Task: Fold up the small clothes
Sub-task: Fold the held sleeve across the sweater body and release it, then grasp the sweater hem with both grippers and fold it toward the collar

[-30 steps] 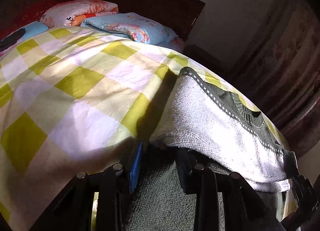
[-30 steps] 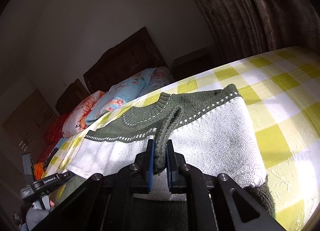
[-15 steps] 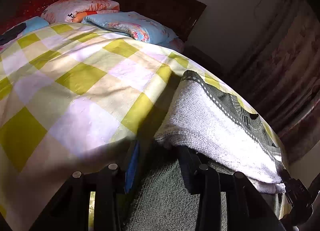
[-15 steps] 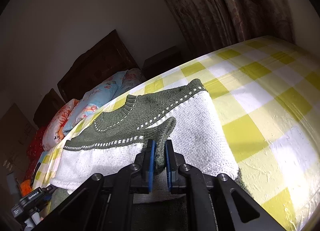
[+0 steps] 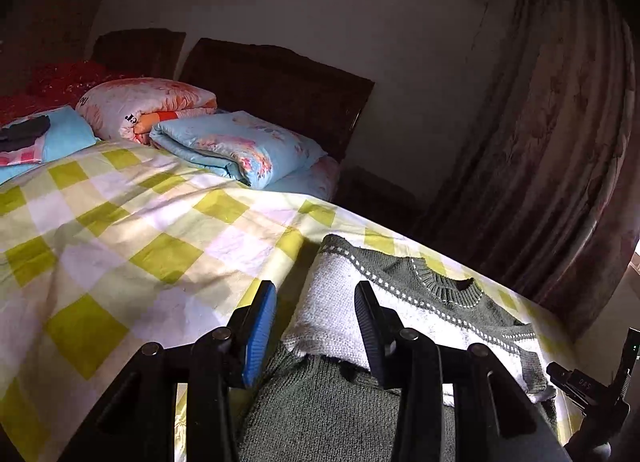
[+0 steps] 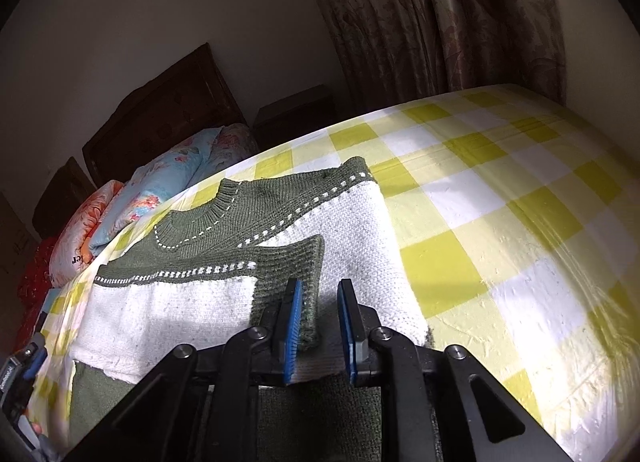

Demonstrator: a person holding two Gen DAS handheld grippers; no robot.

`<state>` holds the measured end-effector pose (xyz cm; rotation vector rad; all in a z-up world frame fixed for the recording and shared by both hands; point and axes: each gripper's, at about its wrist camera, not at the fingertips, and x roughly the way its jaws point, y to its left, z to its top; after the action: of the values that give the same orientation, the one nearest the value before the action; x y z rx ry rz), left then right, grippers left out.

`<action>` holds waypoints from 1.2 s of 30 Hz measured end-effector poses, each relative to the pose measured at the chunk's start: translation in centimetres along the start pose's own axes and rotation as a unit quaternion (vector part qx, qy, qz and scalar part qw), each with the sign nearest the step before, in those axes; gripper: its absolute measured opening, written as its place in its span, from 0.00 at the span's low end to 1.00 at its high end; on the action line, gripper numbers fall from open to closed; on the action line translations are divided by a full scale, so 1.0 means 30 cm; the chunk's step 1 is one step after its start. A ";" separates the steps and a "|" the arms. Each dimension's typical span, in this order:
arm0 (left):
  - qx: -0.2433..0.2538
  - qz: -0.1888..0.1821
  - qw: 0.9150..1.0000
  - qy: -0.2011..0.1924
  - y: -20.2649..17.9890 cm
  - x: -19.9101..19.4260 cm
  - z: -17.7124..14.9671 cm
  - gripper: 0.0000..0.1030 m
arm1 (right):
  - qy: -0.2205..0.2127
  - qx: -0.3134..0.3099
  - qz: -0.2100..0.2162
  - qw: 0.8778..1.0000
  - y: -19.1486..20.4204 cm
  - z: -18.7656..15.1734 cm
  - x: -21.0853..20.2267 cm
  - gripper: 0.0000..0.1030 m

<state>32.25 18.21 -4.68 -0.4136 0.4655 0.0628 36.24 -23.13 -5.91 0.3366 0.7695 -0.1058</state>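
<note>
My left gripper (image 5: 316, 326) stood partly open with nothing held, the sweater (image 5: 400, 314) lying below it; my right gripper (image 6: 320, 326) gaped too, the folded green sleeve (image 6: 288, 266) loose beside one pad. The knit looked soft, floppy, light, so I judged the ribbed edges best to pinch. The checked sheet (image 6: 500, 221) offered open room at frame right.

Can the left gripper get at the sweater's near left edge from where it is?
Probably yes. The left gripper is open right above the sweater, its folded edge between the fingers, nothing in the way.
</note>
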 end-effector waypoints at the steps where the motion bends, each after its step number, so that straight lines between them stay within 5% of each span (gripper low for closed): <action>1: -0.002 -0.012 1.000 -0.013 -0.013 -0.018 0.009 0.40 | -0.023 -0.007 -0.015 1.000 0.002 0.006 -0.031 1.00; 3: 0.000 -0.037 0.999 -0.014 -0.055 -0.013 0.026 0.47 | -0.071 -0.037 -0.004 0.997 0.039 0.022 -0.089 1.00; 5: 0.011 -0.057 0.998 0.016 -0.115 0.040 0.040 0.50 | -0.073 -0.101 0.014 0.992 0.133 0.037 -0.096 1.00; 9: 0.013 -0.100 0.988 0.113 -0.211 0.204 0.051 0.50 | 0.004 -0.226 0.039 0.973 0.304 0.010 0.005 1.00; 12: 0.007 -0.118 0.981 0.154 -0.237 0.291 0.044 0.50 | 0.070 -0.267 -0.022 0.961 0.302 -0.060 0.120 1.00; 17: -0.028 -0.130 0.970 0.206 -0.224 0.471 0.085 0.50 | 0.062 -0.220 0.023 0.973 0.219 -0.063 0.119 1.00; 21: -0.063 -0.084 0.971 0.216 -0.141 0.611 0.104 0.50 | 0.061 -0.232 0.016 0.971 0.229 -0.073 0.129 1.00; 23: -0.115 -0.086 0.962 0.230 -0.058 0.657 0.091 0.29 | 0.061 -0.227 0.023 0.972 0.221 -0.072 0.130 1.00; 26: -0.180 -0.118 0.945 0.248 -0.004 0.659 0.120 0.27 | 0.062 -0.222 0.031 0.973 0.211 -0.071 0.125 1.00; 30: -0.151 -0.091 0.960 0.218 0.000 0.664 0.192 0.31 | 0.063 -0.223 0.035 0.972 0.218 -0.071 0.119 1.00; 32: -0.149 -0.067 0.955 0.247 0.021 0.729 0.170 0.31 | 0.062 -0.222 0.037 0.972 0.215 -0.073 0.115 1.00; 36: -0.181 -0.067 0.953 0.235 0.060 0.706 0.180 0.29 | 0.064 -0.220 0.042 0.973 0.219 -0.067 0.117 1.00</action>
<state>53.17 21.28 -10.46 -0.8276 0.9009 -0.0861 38.84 -16.16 -8.01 -0.0467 0.8808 0.1673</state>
